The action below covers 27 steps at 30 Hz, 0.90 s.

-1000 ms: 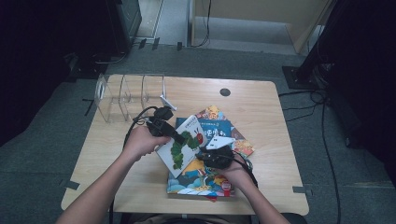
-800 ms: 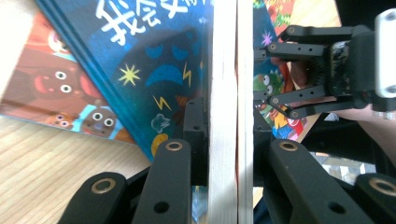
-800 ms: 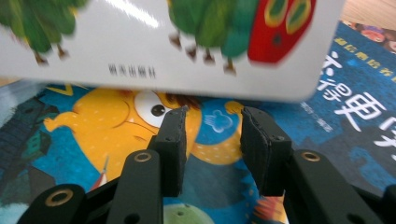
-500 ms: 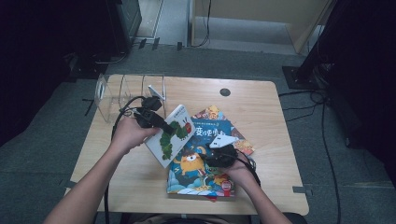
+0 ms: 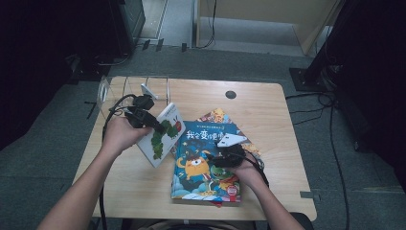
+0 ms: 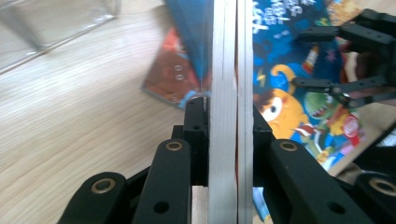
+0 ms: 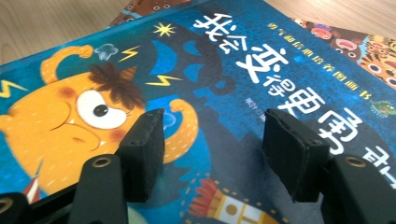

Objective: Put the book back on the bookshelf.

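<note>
Farthest left, just beyond and outward of the left claw (image 5: 154,125): a clear rack (image 5: 119,91) with upright dividers, standing at the rear corner of the bench (image 5: 268,103), near but not touching. Pinches a white caterpillar book (image 5: 165,139) by one edge, lifted clear of the bench and tilted, cover facing up and toward the right claw (image 5: 216,157). From the left gripper view, looks edge-on: thick white boards running straight ahead from between the closed-in jaws, pads pressed flat on either cover, long axis in line with the claw itself. Probably calls for a swing outward and away to the rack, with the book's plane turned parallel to the dividers and stood upright before entering a slot; otherwise risks catching a corner on a clear wall. Sits far nearer to the rack than the right claw, well apart on the other side. Farther right, hovers spread over a blue monster book (image 5: 201,184), top of a small pile; has just been opening, with nothing between the pads, only the blue cover directly beneath and very close. Beyond that claw, peeking out from under the blue book: an orange-patterned cover (image 5: 218,115).
</note>
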Motion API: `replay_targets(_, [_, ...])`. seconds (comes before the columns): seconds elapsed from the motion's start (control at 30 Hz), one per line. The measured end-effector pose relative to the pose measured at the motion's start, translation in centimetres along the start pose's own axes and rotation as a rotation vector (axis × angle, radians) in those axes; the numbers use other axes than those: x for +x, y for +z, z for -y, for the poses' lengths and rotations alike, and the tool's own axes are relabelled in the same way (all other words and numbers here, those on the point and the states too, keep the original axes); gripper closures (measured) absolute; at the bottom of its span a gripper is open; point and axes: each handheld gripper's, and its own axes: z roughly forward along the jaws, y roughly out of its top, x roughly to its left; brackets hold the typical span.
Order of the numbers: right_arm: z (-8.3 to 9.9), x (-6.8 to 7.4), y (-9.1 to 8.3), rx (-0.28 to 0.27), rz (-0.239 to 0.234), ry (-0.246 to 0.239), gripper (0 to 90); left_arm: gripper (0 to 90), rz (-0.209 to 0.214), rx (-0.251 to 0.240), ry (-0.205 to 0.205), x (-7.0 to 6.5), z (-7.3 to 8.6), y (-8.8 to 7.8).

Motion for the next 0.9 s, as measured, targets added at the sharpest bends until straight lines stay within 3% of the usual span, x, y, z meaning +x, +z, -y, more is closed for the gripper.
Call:
replay_targets(0.4, [0.0, -0.5, 0.3, -0.005, -0.019, 0.022, 36.3, 77.2, -0.069, -0.006, -0.082, 1.8, 0.3, -1.0])
replay_targets(0.9, [-0.1, -0.6, 0.5, -0.012, -0.024, 0.016, 35.7, 77.2, -0.157, 0.005, -0.129, 2.5, -1.2, -0.8])
